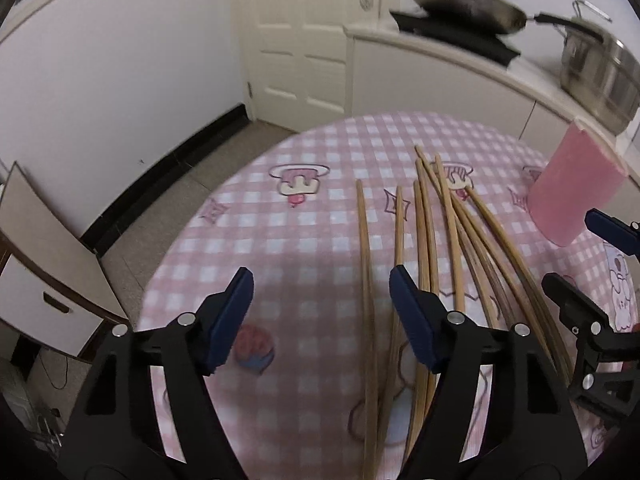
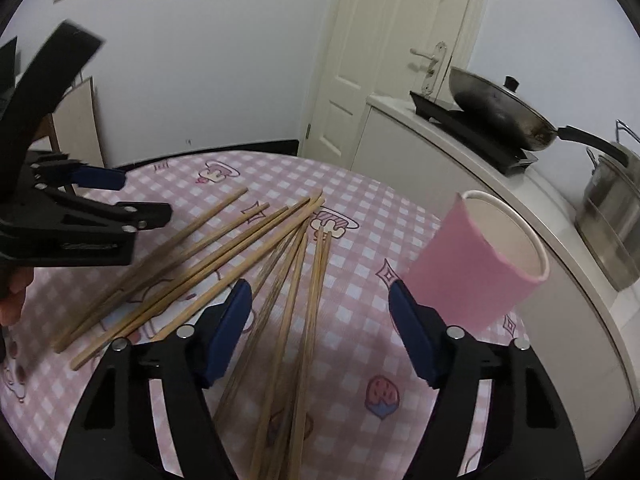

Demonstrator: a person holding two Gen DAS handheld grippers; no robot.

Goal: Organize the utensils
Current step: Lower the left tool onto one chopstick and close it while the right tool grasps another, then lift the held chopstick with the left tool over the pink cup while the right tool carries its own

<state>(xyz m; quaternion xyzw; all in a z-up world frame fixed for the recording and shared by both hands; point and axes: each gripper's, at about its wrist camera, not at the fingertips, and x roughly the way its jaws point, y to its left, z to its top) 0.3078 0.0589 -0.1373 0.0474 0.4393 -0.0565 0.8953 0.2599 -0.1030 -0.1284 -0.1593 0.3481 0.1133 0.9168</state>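
Chopsticks [image 2: 256, 264] loose on tablecloth [image 2: 360, 208] beneath both parted, empty claws, left [image 1: 322, 316] and right [image 2: 320, 328].

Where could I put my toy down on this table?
Bare cloth lies left of the chopsticks, out to the table edge. It is crowded in the middle, where the chopsticks fan out, and tight beside the pink cup.

Couldn't make out any readable text anywhere; the tablecloth [image 1: 320, 152] only had cartoon prints, and nothing else carried labels or numbers.
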